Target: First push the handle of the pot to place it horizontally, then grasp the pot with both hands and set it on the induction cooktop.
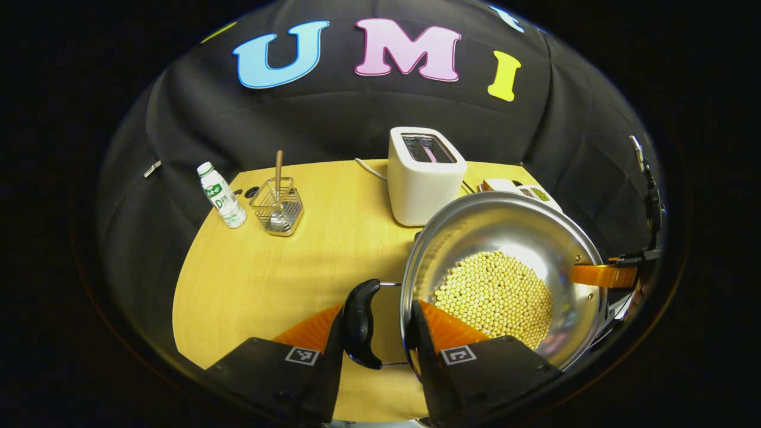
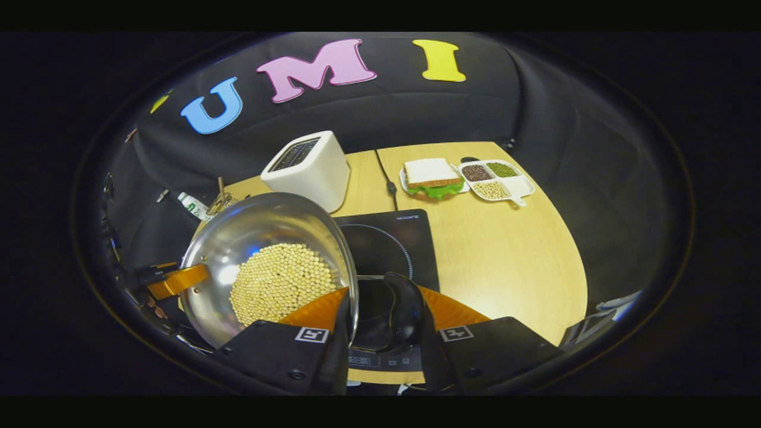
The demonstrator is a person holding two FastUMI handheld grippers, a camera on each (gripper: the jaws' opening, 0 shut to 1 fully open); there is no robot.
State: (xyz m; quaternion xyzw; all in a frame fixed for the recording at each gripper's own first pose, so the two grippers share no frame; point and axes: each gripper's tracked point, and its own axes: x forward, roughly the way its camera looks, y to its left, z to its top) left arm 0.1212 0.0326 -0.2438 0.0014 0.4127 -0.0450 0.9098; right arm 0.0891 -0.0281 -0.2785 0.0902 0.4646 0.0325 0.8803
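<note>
white toaster (image 1: 425,178) stands just behind the steel pot (image 1: 505,232).

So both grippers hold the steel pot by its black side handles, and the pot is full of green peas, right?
Nearly. The left gripper and right gripper do each close around a black handle of the pot, but the left gripper view shows its contents are pale yellow beans, not green peas.

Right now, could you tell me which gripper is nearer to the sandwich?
Right. The right gripper holds the pot beside the induction cooktop, on the sandwich's side; the left gripper grips the opposite handle.
</note>
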